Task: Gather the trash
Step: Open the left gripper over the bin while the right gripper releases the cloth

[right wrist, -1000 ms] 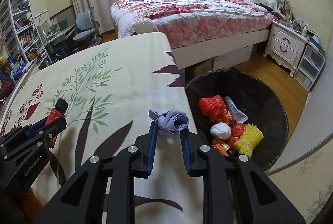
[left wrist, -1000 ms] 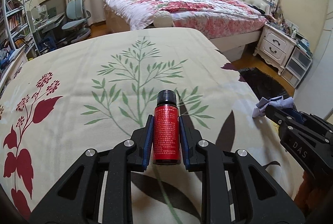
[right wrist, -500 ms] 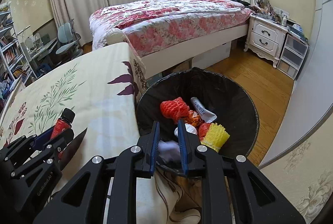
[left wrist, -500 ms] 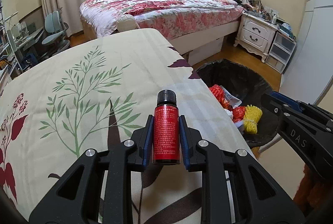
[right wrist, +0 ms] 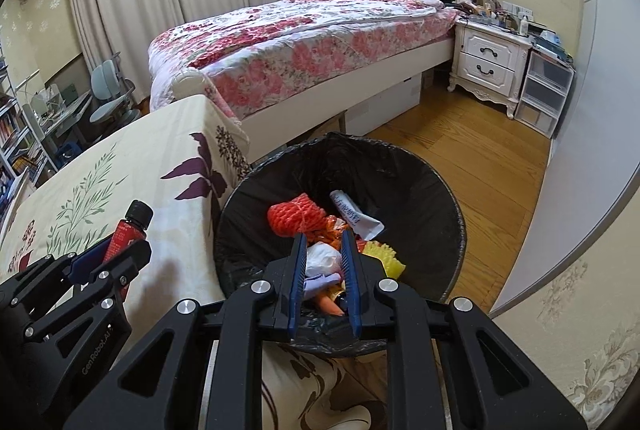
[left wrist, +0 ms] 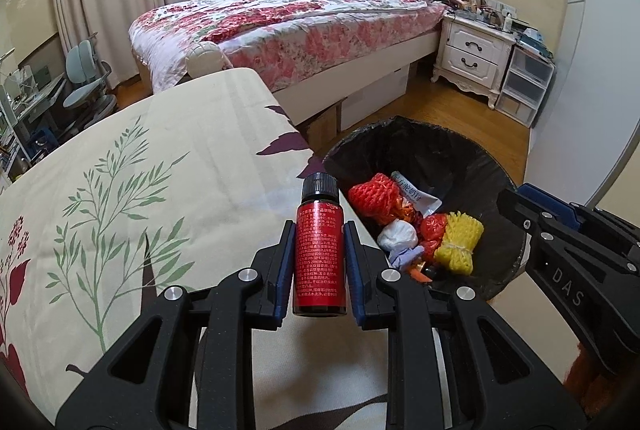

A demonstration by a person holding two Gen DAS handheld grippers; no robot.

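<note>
The left gripper [left wrist: 320, 242] is clamped on a small red bottle [left wrist: 319, 258] with a black cap, held upright between the blue pads, over the right-hand edge of the table cloth [left wrist: 168, 190], just short of the bin. The right gripper [right wrist: 323, 254] is closed to its narrowest with nothing between its pads; it hangs over the near rim of the trash bin [right wrist: 440, 198], pointing down into it. The bin, lined with a black bag, stands on the wood floor [right wrist: 480, 150] just beside the table edge, the cloth hanging down against its left side. Inside lie a red foam net [right wrist: 294, 216], a yellow foam net [left wrist: 458, 242], a white printed tube [right wrist: 352, 216], a white crumpled wad [left wrist: 398, 236], a pale purple tissue [left wrist: 406, 255] and some orange scraps; the tissue rests on top of the pile at the near side. Beyond the bin the floor is open up to the bed [right wrist: 300, 42], with the white nightstand [right wrist: 488, 66] and clear plastic drawers [right wrist: 546, 90] well apart at the right wall. The table top to the left of the bottle is bare printed cloth.
</note>
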